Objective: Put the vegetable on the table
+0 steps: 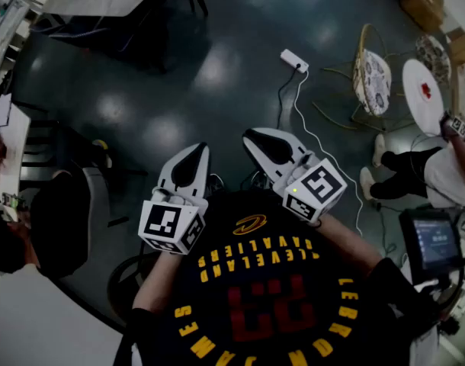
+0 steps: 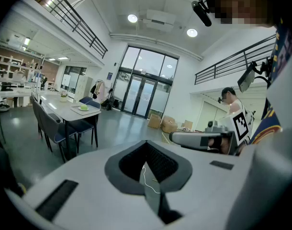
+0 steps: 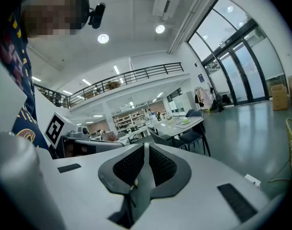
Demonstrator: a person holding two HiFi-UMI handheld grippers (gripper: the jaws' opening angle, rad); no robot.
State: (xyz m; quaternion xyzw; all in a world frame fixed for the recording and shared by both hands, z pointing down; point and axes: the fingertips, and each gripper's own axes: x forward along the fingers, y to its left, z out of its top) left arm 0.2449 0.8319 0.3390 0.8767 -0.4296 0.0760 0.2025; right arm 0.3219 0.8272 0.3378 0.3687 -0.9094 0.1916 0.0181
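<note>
My left gripper (image 2: 146, 143) has its jaws closed together with nothing caught between them; only a sliver of floor shows through behind the tips. My right gripper (image 3: 146, 146) is the same, pinched together and empty. I hold the two side by side just in front of my chest, pointing out over the dark glossy floor (image 1: 179, 90), with the left one's marker cube (image 1: 170, 226) near my shirt. Farther out beyond the right gripper a white power strip (image 1: 295, 59) lies on the floor. Off to the right of that stand a wire-framed chair (image 1: 372, 78) and a round white table (image 1: 423, 97). The vegetable (image 2: 84, 107), a small green lump too distant for me to make out in detail, lies on a tray (image 2: 90, 111). The tray sits on a long grey table (image 2: 61, 109) far off to the left of the left gripper, with dark chairs (image 2: 50, 126) drawn up around it. Both grippers are well apart from that table. At the far end of the hall are tall glass doors (image 2: 142, 96), with cardboard boxes (image 2: 170, 126) on the floor near them.
</note>
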